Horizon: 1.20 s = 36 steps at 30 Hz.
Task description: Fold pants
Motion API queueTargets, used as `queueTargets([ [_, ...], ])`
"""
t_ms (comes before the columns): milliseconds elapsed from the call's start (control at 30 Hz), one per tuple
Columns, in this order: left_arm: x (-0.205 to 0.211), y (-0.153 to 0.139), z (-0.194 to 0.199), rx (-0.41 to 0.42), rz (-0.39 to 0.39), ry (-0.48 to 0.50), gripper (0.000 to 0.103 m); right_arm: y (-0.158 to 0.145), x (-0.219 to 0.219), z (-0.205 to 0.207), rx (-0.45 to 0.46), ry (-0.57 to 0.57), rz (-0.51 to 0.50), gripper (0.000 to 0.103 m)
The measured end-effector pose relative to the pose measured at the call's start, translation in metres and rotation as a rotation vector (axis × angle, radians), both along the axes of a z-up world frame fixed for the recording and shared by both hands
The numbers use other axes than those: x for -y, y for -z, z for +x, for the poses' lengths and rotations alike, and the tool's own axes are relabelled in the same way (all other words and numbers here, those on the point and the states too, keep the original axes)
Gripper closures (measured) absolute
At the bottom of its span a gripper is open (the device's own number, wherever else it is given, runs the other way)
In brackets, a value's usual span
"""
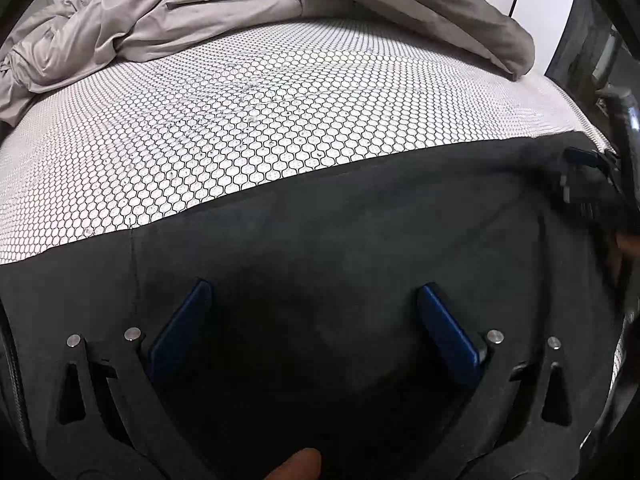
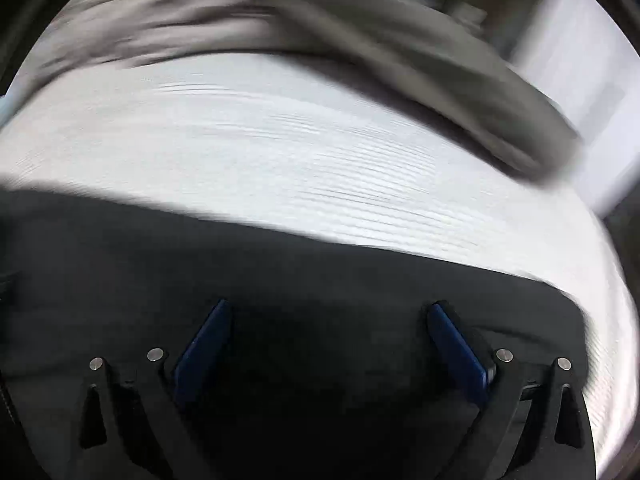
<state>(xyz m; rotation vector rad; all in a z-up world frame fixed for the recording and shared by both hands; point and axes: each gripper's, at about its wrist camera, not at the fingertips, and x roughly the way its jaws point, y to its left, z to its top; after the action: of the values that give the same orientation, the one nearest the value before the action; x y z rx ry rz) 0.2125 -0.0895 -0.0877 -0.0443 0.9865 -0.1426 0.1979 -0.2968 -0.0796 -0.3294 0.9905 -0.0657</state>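
Observation:
Dark grey pants (image 1: 340,240) lie flat across the near part of a bed, their far edge running straight across. My left gripper (image 1: 314,292) is open, its blue pads spread wide just above the fabric, holding nothing. The right gripper shows at the left wrist view's right edge (image 1: 588,184), blurred, over the pants' right end. In the right wrist view the pants (image 2: 280,272) fill the lower half, and my right gripper (image 2: 328,310) is open and empty over them. That view is motion-blurred.
The mattress (image 1: 260,120) has a white cover with a black honeycomb pattern. A crumpled grey-beige duvet (image 1: 200,12) lies along the far side and also shows in the right wrist view (image 2: 360,40). The bed's right edge (image 1: 560,112) is nearby.

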Motion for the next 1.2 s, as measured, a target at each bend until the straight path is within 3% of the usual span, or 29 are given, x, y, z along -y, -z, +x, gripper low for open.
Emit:
queueTargets([
  [67, 0.000, 0.001, -0.003, 0.001, 0.000, 0.003, 0.000, -0.004, 0.062, 0.004, 0.031, 0.183, 0.006, 0.004],
  [100, -0.001, 0.001, -0.004, 0.001, 0.002, 0.004, 0.000, -0.005, 0.079, 0.003, 0.036, 0.217, 0.017, 0.004],
  [300, 0.000, -0.010, -0.017, 0.034, 0.023, 0.000, 0.001, -0.024, 0.067, -0.025, 0.075, 0.166, -0.087, 0.004],
  [400, 0.002, -0.032, -0.038, 0.106, 0.032, 0.041, 0.001, -0.047, 0.054, -0.034, 0.107, 0.106, 0.011, 0.004],
  [467, 0.008, -0.046, -0.057, 0.143, 0.009, 0.073, 0.001, -0.055, 0.026, -0.062, 0.097, -0.003, 0.070, 0.004],
  [567, 0.018, -0.045, -0.073, 0.110, -0.028, 0.094, 0.001, -0.038, -0.009, -0.083, 0.033, -0.133, 0.099, 0.003],
  [633, 0.027, -0.039, -0.078, 0.075, -0.002, 0.130, 0.001, -0.021, -0.011, -0.092, -0.028, -0.214, 0.131, 0.003],
  [700, 0.035, -0.034, -0.081, 0.050, 0.037, 0.148, 0.001, -0.005, -0.018, -0.102, -0.067, -0.234, 0.080, 0.004],
  [800, 0.036, -0.017, -0.084, -0.008, 0.051, 0.153, 0.001, -0.011, 0.012, -0.102, -0.043, -0.187, 0.135, 0.004],
  [900, 0.025, -0.007, -0.084, -0.024, 0.019, 0.139, 0.001, -0.009, 0.071, -0.103, 0.045, 0.008, 0.026, 0.003],
  [967, 0.024, -0.009, -0.087, -0.025, 0.026, 0.135, 0.000, -0.010, 0.113, -0.106, 0.111, 0.103, 0.009, 0.003],
  [1033, 0.022, -0.009, -0.092, -0.019, 0.034, 0.120, 0.001, -0.012, 0.129, -0.109, 0.127, 0.137, 0.012, 0.003],
  [1100, 0.024, -0.015, -0.100, 0.004, 0.052, 0.098, 0.001, -0.019, 0.129, -0.111, 0.118, 0.142, 0.022, 0.003],
  [1200, 0.042, -0.038, -0.127, 0.107, 0.066, 0.123, 0.001, -0.036, 0.088, -0.127, 0.131, 0.036, 0.084, 0.003],
])
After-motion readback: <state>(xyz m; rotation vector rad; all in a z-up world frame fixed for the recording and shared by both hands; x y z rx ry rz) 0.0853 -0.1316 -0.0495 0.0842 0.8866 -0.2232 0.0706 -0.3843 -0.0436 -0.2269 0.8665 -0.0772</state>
